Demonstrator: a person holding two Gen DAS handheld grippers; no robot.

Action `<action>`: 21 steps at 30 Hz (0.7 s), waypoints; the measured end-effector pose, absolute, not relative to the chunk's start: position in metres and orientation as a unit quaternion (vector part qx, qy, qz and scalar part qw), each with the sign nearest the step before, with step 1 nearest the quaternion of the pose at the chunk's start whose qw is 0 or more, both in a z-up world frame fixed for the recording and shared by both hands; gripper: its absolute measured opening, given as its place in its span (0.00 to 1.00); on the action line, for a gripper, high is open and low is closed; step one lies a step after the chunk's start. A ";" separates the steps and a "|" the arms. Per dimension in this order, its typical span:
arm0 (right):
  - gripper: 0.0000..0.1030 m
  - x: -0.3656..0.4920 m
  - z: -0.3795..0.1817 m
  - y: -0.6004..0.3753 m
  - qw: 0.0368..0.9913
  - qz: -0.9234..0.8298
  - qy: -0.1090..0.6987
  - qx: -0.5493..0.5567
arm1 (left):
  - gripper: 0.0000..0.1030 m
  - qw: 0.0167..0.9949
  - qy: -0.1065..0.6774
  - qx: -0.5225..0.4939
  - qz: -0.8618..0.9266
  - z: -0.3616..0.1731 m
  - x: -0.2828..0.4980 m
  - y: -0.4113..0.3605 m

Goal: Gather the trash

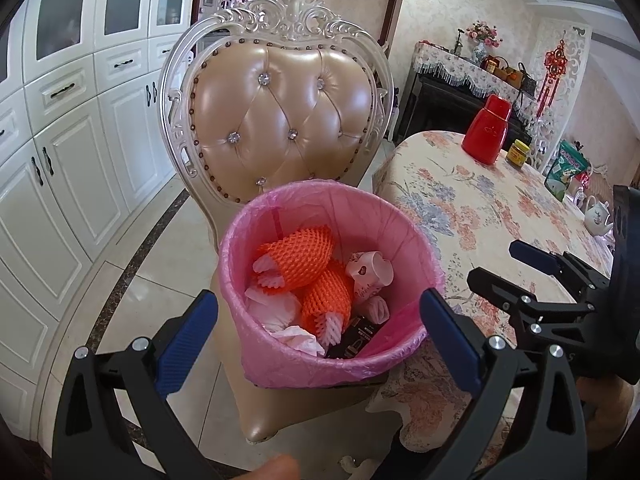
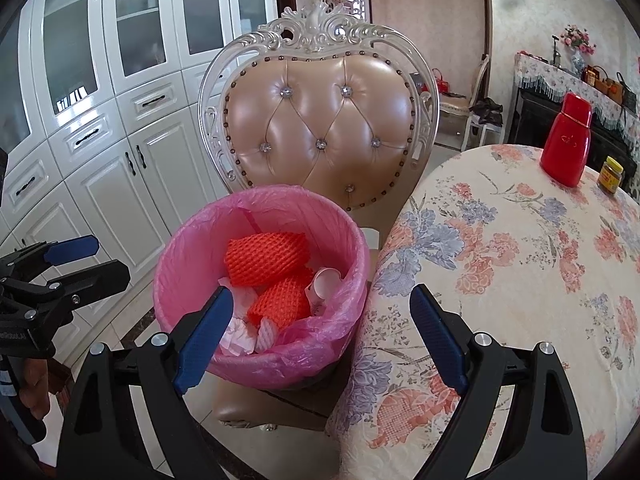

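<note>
The trash bin point(image 1: 332, 280), lined with a pink bag point(image 2: 192, 248), stands on the seat of a padded chair point(image 1: 280, 116), just left of the table point(image 2: 520, 260). Inside lie orange foam nets point(image 1: 296, 256), crumpled tissue point(image 1: 272, 308), a paper cup point(image 1: 368, 268) and a dark packet whose print is unreadable. The left gripper point(image 1: 320, 332) and right gripper point(image 2: 320, 324) both gape wide, empty, near the bin's rim. Far right, a red bottle point(image 2: 568, 144) carries faint embossed marks; the small jar's point(image 2: 611, 174) label is illegible.

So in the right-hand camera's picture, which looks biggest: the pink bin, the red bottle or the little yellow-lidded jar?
1. Pink-lined bin, though it is also nearest the camera.
2. Red bottle.
3. Yellow-lidded jar, clearly smaller than the bottle standing beside it.
</note>
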State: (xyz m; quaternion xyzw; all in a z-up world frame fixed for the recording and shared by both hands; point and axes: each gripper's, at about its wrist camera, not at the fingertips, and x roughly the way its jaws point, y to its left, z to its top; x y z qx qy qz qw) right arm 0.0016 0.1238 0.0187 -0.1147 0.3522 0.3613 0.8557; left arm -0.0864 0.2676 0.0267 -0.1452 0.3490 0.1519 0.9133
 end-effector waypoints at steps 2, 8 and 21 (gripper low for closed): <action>0.82 0.002 0.018 0.124 0.855 0.362 0.352 -0.116 | 0.95 0.913 0.349 -0.145 0.152 0.027 -0.086 0.268; 0.82 0.003 0.018 0.124 0.855 0.362 0.352 -0.115 | 0.95 0.913 0.350 -0.147 0.150 0.026 -0.085 0.268; 0.82 0.004 0.015 0.123 0.854 0.364 0.354 -0.114 | 0.95 0.911 0.355 -0.152 0.148 0.025 -0.083 0.268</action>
